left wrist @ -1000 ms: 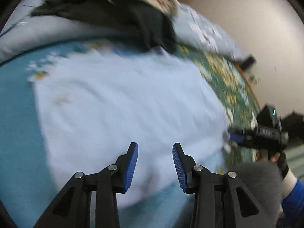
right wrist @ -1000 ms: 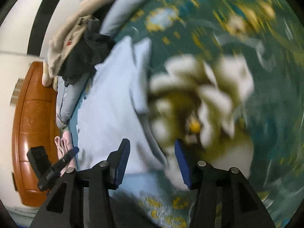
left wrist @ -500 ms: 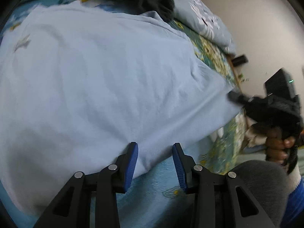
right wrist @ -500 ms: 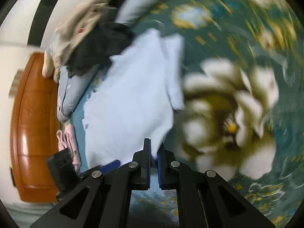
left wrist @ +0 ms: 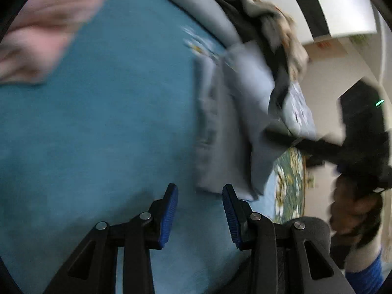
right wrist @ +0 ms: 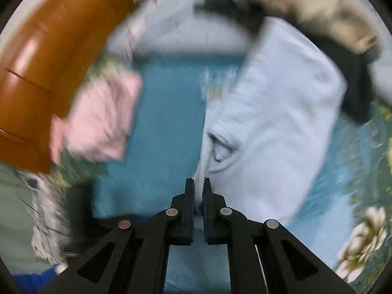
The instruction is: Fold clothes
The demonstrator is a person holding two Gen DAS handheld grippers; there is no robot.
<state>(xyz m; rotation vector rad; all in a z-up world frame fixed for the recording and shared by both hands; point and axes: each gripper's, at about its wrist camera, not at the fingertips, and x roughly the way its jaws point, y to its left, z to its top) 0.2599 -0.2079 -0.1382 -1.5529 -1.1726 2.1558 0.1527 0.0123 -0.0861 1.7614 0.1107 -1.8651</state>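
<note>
My right gripper (right wrist: 198,183) has its jaws pinched almost together on the edge of the pale blue shirt (right wrist: 276,112), a thin sliver of cloth caught between the pads. The shirt trails away from that pinch, doubled over on itself, and lies on the teal bedspread (right wrist: 169,122). My left gripper (left wrist: 199,210) stands partly open with nothing between its pads; in its view the shirt (left wrist: 235,122) lies just beyond its right pad, its near edge not yet inside the jaws.

My worry is that thin pinch: only a little fabric is caught, and both views are smeared with motion, so a fast pull may slide the cloth out and drop the fold crooked. With the left jaws empty, one side of the shirt is unheld and could drag or bunch on the bedspread. Past the shirt's far end sits a pile of dark and beige clothes (right wrist: 318,12); a wide sweep might snag it. A folded pink garment (right wrist: 98,122) lies well apart, across the bedspread from the shirt, so I count it safe.
</note>
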